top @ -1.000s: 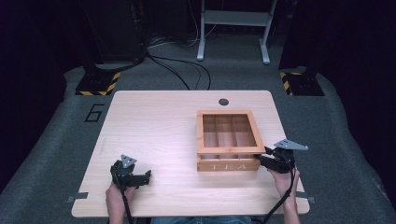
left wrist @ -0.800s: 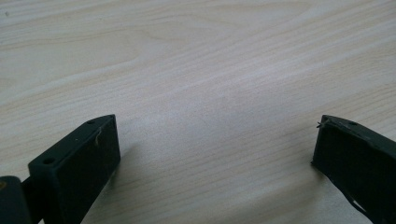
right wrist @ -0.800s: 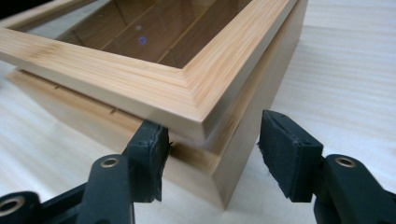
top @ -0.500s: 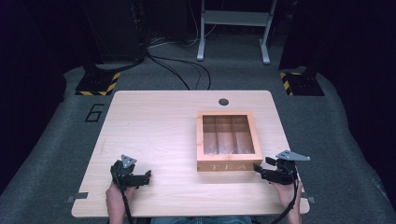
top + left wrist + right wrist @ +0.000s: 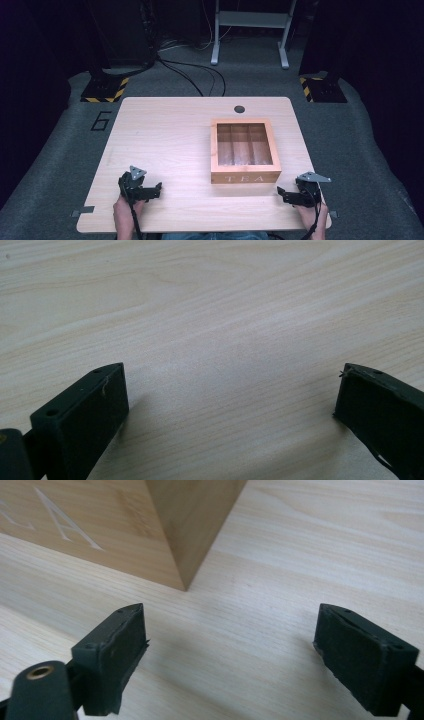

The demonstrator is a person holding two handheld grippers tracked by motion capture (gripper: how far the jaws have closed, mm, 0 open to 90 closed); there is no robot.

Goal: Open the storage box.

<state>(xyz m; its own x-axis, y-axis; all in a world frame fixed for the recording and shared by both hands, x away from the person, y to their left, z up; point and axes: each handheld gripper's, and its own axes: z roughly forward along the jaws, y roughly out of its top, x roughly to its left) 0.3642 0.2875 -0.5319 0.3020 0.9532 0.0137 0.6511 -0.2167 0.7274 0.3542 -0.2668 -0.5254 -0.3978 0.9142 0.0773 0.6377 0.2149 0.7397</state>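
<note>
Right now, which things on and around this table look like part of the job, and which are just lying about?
Likely part of the job:
- wooden tea box
- left gripper, open
- right gripper, open, nearest the box's corner

Just about:
- dark round spot on the table
- floor cables
- metal stand

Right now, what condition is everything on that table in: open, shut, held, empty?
Tea box: lid shut, upright, resting on the table, touched by nothing.
Left tool: open, holding nothing, over bare wood.
Right tool: open, holding nothing, facing the box's near corner.
Table: bare apart from the box.
</note>
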